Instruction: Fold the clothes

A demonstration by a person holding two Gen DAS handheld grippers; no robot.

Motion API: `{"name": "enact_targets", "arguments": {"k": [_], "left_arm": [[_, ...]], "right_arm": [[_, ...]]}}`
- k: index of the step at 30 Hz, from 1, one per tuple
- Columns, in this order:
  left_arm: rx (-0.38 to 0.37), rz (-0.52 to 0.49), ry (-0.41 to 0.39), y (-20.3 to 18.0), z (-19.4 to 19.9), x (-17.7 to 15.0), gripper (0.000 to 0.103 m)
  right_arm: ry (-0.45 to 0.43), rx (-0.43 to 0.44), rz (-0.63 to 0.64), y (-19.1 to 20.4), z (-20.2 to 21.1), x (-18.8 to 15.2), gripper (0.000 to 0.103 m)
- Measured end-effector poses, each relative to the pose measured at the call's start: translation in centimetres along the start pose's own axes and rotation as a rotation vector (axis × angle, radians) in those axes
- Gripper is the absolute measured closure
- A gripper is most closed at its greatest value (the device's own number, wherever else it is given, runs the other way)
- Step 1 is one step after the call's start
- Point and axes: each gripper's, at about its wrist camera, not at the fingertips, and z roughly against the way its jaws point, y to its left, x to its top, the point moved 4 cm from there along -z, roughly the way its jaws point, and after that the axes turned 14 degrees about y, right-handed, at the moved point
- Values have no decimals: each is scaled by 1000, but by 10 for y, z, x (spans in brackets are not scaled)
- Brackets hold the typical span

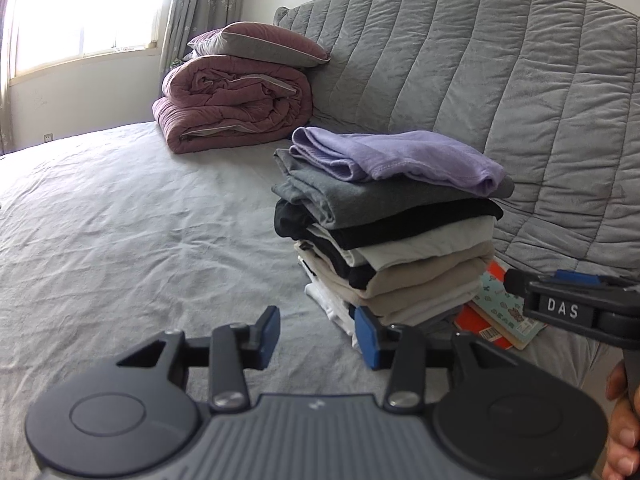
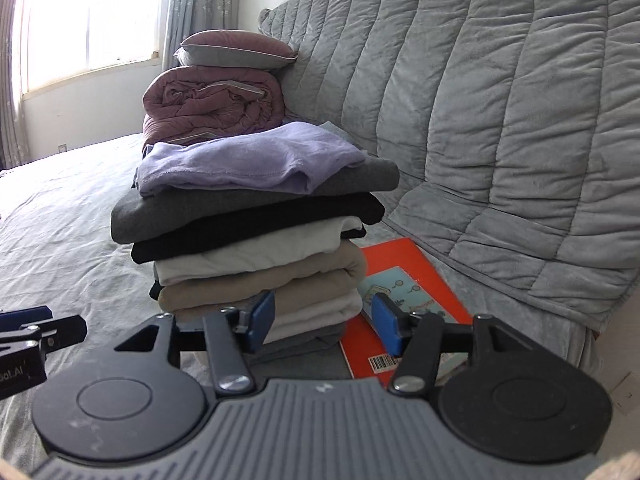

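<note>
Both my claws are released, empty: left claw (image 1: 318, 336) has the folded clothes stack (image 1: 384, 220) at one o'clock; right claw (image 2: 324, 322) at twelve.

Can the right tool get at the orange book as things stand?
Probably yes. The right tool is open and empty, and the orange book lies flat on the bed just ahead of it, mostly bare beside the stack. Only its near-left edge looks tucked by the stack's bottom clothes.

L claw (image 1: 318, 334) & R claw (image 2: 324, 322) both agape, empty, side by side.
</note>
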Motion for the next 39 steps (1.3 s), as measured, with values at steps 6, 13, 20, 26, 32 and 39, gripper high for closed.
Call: {"name": "enact_targets", "arguments": {"k": [6,13,20,26,32,39], "left_arm": [[33,-20,-14,-4,-10,-5,34],[65,-3,-8,6,-19,-3,19],[78,24,-22,9,-18,2,1],[98,19,-10,8,-17,4,1],[109,35,-8,11,-16,2,1],[103,41,5,13,-17,2,1]], "right_arm": [[-6,-22,-49,6,2,-16,10],[-16,-74,-56,6,-8,-11,0],[13,-110,-26,13,-14,-13,0],[14,-148,4,17,-16,-14,0],[-1,-163,-6,18,-9,-14,0],[2,-144,-41,17,-9,-12,0]]}}
